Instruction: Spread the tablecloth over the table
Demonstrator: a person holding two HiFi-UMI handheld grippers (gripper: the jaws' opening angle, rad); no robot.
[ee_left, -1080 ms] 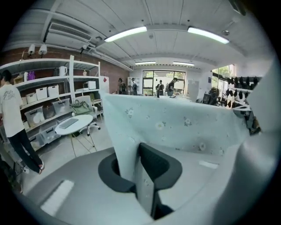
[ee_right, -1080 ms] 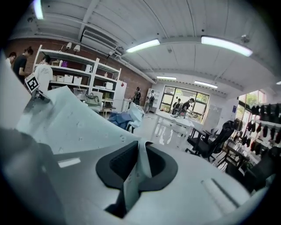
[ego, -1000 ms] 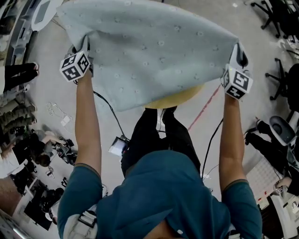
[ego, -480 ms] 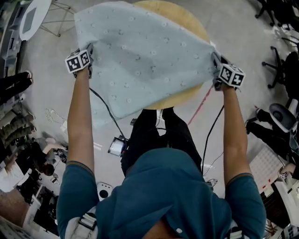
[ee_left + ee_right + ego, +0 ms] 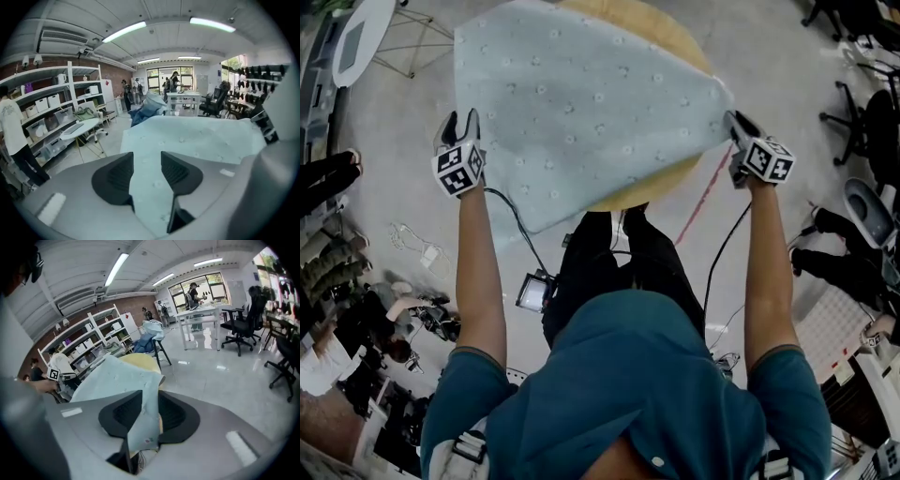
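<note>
Our left gripper [image 5: 458, 123], jaws just opened, hangs beside the pale blue dotted tablecloth [image 5: 581, 103] on the round yellow table [image 5: 680, 42]. Our right gripper [image 5: 736, 120], jaws just opening, loosely flanks its right corner.

- Open-plan robotics lab or workshop, not a home.
- Left of the jaws in the left gripper view: white shelving [image 5: 70, 93] loaded with storage bins [image 5: 51, 101], set against a brick wall [image 5: 115, 77].
- High above those jaws: long strip lights [image 5: 124, 32], a ceiling air-conditioning unit [image 5: 63, 36], 2 small cameras [image 5: 31, 61].
- Far beyond the jaws: tall windows [image 5: 164, 74], white workbenches [image 5: 201, 311], people standing about.
- Right of the jaws in the right gripper view: black office chairs [image 5: 241, 326] on a glossy grey floor [image 5: 225, 366].
- On the floor beneath the jaws in the head view: a red tape line [image 5: 708, 208], a loose black cable [image 5: 517, 217], scattered gear.
</note>
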